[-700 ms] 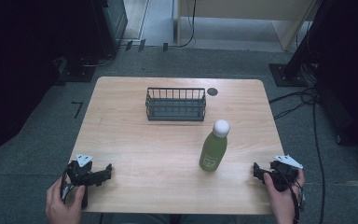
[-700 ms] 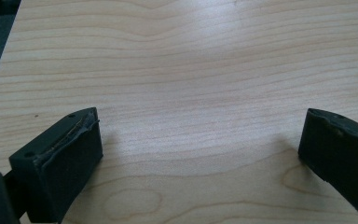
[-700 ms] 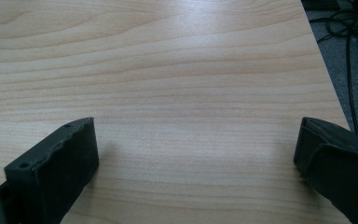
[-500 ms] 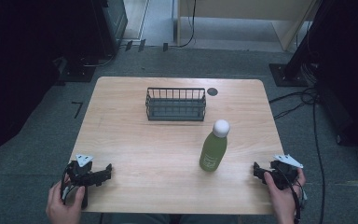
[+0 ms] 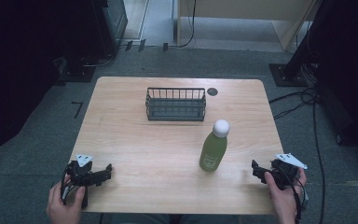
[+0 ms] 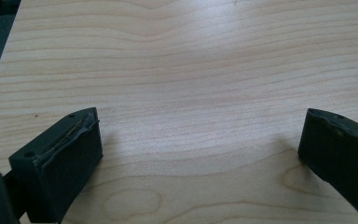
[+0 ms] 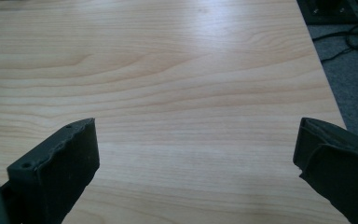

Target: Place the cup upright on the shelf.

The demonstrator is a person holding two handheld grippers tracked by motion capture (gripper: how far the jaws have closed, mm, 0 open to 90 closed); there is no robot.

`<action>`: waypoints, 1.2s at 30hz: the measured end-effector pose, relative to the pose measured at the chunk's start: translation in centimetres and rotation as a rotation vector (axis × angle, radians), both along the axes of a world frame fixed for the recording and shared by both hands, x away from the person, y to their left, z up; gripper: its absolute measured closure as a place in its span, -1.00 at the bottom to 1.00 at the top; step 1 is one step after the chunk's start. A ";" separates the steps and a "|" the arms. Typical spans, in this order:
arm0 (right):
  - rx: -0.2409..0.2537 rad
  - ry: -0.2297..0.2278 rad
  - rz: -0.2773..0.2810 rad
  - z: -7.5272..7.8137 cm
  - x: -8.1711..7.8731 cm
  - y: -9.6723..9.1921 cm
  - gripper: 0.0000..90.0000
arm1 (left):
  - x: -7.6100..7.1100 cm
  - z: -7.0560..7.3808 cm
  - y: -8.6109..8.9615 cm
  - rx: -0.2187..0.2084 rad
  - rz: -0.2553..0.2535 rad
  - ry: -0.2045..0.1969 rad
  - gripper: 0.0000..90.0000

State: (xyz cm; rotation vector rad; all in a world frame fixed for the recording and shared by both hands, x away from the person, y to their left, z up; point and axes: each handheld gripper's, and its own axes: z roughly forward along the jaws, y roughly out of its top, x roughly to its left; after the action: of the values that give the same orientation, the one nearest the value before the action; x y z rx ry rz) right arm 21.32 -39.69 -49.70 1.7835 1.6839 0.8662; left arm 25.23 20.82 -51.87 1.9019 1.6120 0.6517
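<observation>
- High view: the counter (image 5: 135,140) is the largest thing, a pale wood-grain top with rounded corners, smooth and lightly glossy; a small dark round spot sits near its far edge.
- The basket (image 5: 175,103) stands toward the far middle, a dark wire rectangle with thin upright bars, empty as far as I can tell.
- The bottle (image 5: 214,145) stands upright right of centre, nearer than the basket and apart from it: green, smooth, rounded shoulders, round white cap. Likely slick, so a grip low on the body, below the shoulder, seems safest.
- The right gripper (image 5: 261,171) rests at the near right edge, close to the bottle, jaws wide with nothing between them. It looks best placed to reach; come in level, centre the bottle between the jaws, then close gently.
- The left gripper (image 5: 103,171) sits at the near left corner, jaws also wide and empty; its matte black pads show worn edges.
</observation>
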 end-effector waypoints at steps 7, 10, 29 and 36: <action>0.001 -0.024 0.049 1.3 -0.4 1.6 -1.00 | 0.0 0.0 0.0 -0.001 0.001 -0.001 -1.00; 0.002 -0.029 0.071 1.7 -0.4 2.3 -1.00 | 0.0 0.0 0.0 -0.001 0.001 -0.001 -1.00; 0.010 -0.051 0.166 2.7 -0.6 6.0 -1.00 | 0.0 0.0 0.0 -0.001 0.002 -0.002 -1.00; 0.054 -0.073 0.216 3.6 -0.9 7.3 -1.00 | 0.0 0.0 0.0 -0.001 0.001 -0.001 -1.00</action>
State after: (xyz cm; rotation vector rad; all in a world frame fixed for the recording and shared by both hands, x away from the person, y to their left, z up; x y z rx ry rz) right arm 20.45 -32.36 -46.14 1.6037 1.8441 1.0651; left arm 25.24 20.80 -51.87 1.8995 1.6129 0.6522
